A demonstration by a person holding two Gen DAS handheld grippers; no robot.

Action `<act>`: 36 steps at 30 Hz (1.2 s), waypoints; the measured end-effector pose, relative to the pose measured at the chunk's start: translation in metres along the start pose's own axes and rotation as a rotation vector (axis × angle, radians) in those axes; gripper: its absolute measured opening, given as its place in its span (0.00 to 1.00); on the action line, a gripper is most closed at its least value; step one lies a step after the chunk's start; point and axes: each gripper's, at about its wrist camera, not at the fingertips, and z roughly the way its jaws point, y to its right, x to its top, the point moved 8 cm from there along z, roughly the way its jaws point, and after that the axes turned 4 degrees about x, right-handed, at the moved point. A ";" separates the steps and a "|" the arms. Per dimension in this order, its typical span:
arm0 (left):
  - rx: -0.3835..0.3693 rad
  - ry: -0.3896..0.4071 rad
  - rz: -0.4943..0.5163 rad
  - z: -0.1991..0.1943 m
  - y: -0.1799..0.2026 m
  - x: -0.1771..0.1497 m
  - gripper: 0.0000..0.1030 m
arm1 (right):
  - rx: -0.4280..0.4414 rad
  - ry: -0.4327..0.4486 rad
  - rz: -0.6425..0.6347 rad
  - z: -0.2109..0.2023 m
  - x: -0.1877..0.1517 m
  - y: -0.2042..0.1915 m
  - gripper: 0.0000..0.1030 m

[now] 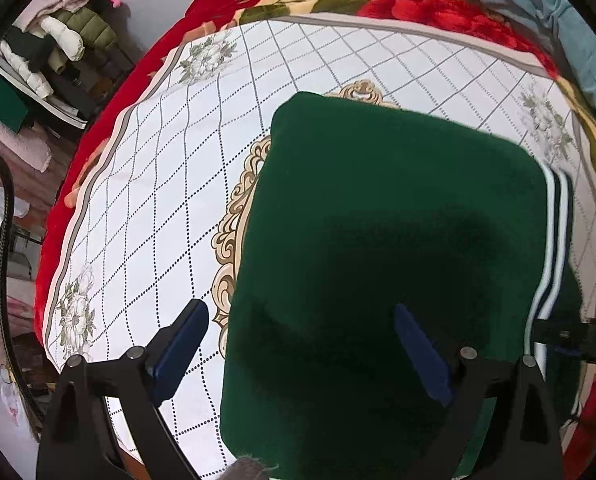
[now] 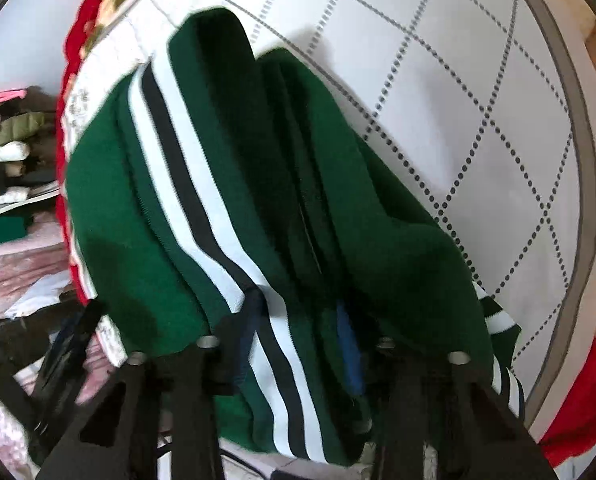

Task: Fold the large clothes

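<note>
The green garment (image 1: 378, 240) lay folded on the quilted bed cover (image 1: 146, 208). The left gripper (image 1: 302, 344) hovered open; the right gripper (image 2: 298, 336) pinched its striped hem (image 2: 202, 216). Edges probably needed aligning before release.

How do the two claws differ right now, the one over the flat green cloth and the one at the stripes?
The left claw stands wide open above the green sweater, gripping nothing. The right claw is much narrower, with the sweater's striped band bunched between its pads. Under the left claw the cloth lies flat; at the right claw it is gathered in folds. Both have black arms and blue pads and point down at the sweater.
</note>
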 end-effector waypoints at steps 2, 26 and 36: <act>0.004 -0.009 0.002 0.006 0.000 0.000 0.92 | -0.026 0.013 -0.018 -0.003 0.000 0.005 0.21; -0.585 -0.207 -0.149 0.073 -0.046 0.013 0.92 | 0.472 -0.043 -0.042 0.019 0.059 0.040 0.83; -0.784 -0.233 -0.101 0.086 -0.021 0.023 0.92 | 0.762 -0.024 -0.103 -0.001 0.032 0.008 0.83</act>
